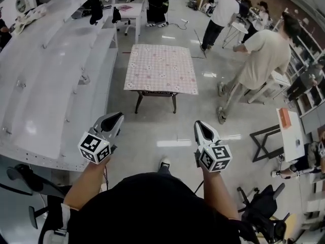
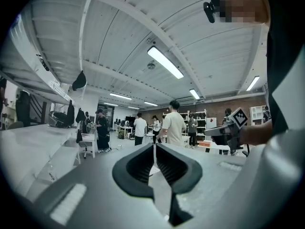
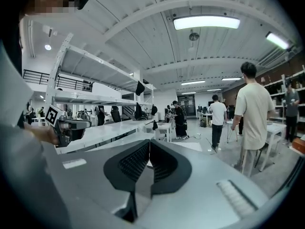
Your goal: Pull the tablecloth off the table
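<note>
The task is judged not yet begun. The square, pale pink patterned fabric tablecloth (image 1: 161, 67) is seen spread flat over the small dark-legged counter (image 1: 138, 101), well ahead of both claws, with glossy grey floor (image 1: 152, 131) between. No edge of it is lifted or gripped. The left claw (image 1: 116, 119) is held with its dark jaws pressed together on nothing, and so is the right claw (image 1: 200, 125). Both are kept low, close to the person's body. The approach, a grip on the near hem and the pull itself are all left to be done.
</note>
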`<state>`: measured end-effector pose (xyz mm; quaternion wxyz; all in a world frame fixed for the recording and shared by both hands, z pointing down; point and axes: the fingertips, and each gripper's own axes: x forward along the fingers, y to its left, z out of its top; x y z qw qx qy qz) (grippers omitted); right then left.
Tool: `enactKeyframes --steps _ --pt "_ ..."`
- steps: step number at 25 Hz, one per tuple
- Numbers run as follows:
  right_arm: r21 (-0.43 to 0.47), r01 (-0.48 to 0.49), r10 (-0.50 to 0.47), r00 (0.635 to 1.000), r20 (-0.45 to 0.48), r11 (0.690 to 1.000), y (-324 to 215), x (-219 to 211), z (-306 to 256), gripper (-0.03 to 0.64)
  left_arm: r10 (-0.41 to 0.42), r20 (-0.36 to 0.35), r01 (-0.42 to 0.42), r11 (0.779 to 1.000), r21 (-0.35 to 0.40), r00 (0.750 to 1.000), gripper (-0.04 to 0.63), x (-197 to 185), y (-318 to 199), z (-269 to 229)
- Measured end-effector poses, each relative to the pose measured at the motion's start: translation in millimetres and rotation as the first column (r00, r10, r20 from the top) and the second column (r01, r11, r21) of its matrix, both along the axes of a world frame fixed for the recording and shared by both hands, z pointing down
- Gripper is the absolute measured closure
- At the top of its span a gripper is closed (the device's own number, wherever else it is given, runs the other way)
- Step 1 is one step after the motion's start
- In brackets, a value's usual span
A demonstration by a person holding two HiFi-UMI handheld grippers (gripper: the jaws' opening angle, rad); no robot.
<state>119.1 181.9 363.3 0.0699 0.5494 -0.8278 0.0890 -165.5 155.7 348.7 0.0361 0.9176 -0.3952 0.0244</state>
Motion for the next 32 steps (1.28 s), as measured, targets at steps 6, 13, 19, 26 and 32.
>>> enactKeyframes --steps 6,13,19,26,32 --pt "-0.022 0.015 -0.015 1.0 0.001 1.0 -27 11 17 0.582 -0.016 -0.008 0.015 0.999 -0.03 1.0 0.577 8 -24 14" --pt "-0.037 0.049 -0.049 0.999 -0.006 0.998 -88 26 26 0.581 -0.066 0.011 0.066 0.996 -0.062 0.998 0.577 17 -67 27" --pt "-0.056 0.091 -0.092 0.996 -0.018 0.994 -138 39 38 0.58 -0.106 0.019 0.108 0.991 -0.084 0.994 0.574 31 -110 39" --pt "-0.076 0.112 -0.114 0.993 -0.015 0.991 -184 57 51 0.578 -0.134 0.032 0.137 0.984 -0.112 0.99 0.568 48 -150 54" --pt "-0.095 0.13 -0.131 0.991 -0.003 0.987 -211 77 60 0.578 -0.16 0.048 0.164 0.979 -0.124 0.986 0.565 63 -170 57"
